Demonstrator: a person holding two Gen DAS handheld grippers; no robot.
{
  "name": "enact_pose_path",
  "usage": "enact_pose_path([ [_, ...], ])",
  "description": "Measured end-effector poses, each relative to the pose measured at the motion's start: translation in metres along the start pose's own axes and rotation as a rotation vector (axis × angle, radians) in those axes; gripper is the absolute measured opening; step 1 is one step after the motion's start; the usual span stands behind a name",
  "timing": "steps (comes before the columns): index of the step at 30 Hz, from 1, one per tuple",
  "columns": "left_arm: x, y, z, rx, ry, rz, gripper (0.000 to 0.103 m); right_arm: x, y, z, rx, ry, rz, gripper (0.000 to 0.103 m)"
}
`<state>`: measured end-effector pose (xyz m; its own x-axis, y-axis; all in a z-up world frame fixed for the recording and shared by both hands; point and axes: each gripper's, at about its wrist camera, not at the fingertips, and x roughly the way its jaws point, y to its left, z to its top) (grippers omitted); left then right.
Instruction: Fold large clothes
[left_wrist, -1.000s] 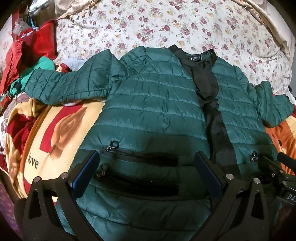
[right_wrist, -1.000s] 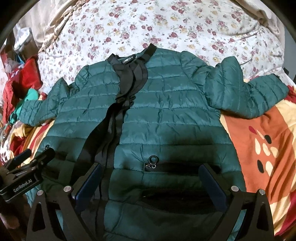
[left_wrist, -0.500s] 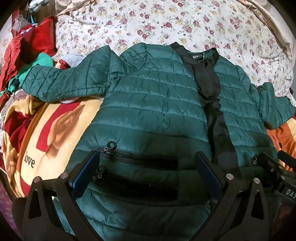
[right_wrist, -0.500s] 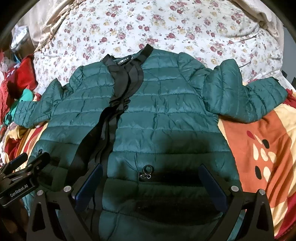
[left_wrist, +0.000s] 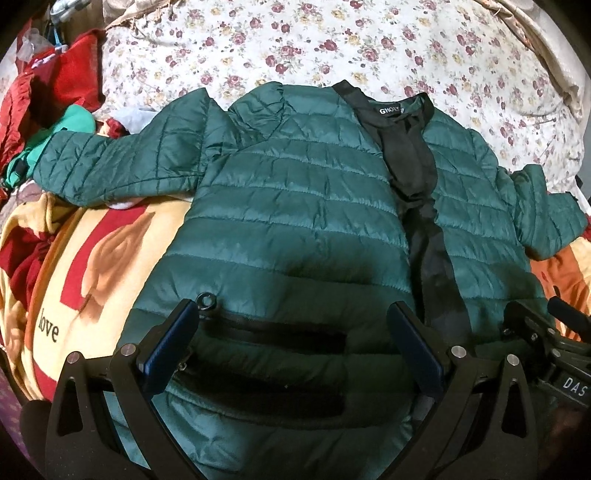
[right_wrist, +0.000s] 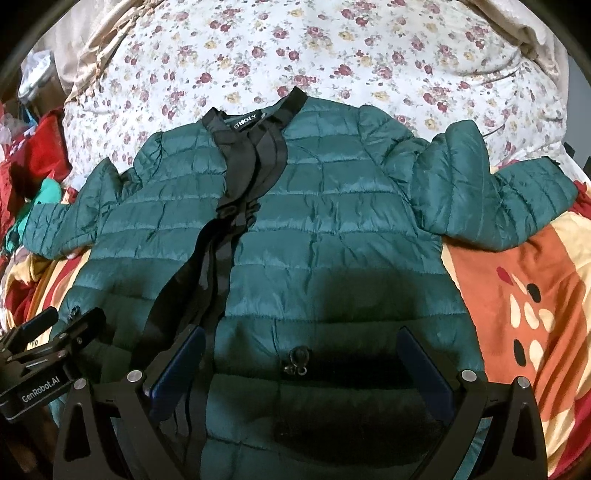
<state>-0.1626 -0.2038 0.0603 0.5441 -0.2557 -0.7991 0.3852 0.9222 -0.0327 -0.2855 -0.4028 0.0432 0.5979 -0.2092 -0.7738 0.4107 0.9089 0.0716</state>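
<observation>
Both grippers have crept forward over the hem since a second ago; pocket zips sit lower in each view, jacket itself unchanged.

Green quilted jacket (left_wrist: 295, 206) lies flat, front up, on the bed, collar at 12 o'clock, hem at 6 under the tongs. Black placket (left_wrist: 417, 192) runs from the collar down toward 5 o'clock in the left view, toward 7 in the right view. One sleeve (left_wrist: 122, 162) spreads out to 9 o'clock, the other sleeve (right_wrist: 491, 192) to 3 o'clock, bent at the shoulder. Floral sheet (left_wrist: 332, 44) beyond the collar at 12; patterned blanket (right_wrist: 524, 295) under the lower half, red clothes pile (left_wrist: 55, 74) at 10 o'clock.

Left gripper (left_wrist: 291, 339): jaws spread wide, nothing between them, hovering over the left front panel, straddling the pocket zip (left_wrist: 273, 328); zip ring (left_wrist: 206, 301) just beside the left finger tip. Whether the fingers touch the fabric: cannot tell.

Right gripper (right_wrist: 301, 360): jaws equally wide, holding nothing, over the right front panel; zip pull (right_wrist: 297, 360) midway between the fingers, placket running past its left finger. Each gripper shows at the other view's lower edge.
</observation>
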Motion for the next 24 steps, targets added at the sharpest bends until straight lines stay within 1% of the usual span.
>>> enact_pose_path([
  [9,0.007,0.0,0.015,-0.007,-0.003,0.002,0.102,0.009,0.0,0.009,0.0,0.002,-0.017,0.103],
  [24,0.024,0.002,0.034,0.004,-0.008,0.037,0.102,0.028,0.009,0.031,-0.012,0.006,0.016,0.103],
])
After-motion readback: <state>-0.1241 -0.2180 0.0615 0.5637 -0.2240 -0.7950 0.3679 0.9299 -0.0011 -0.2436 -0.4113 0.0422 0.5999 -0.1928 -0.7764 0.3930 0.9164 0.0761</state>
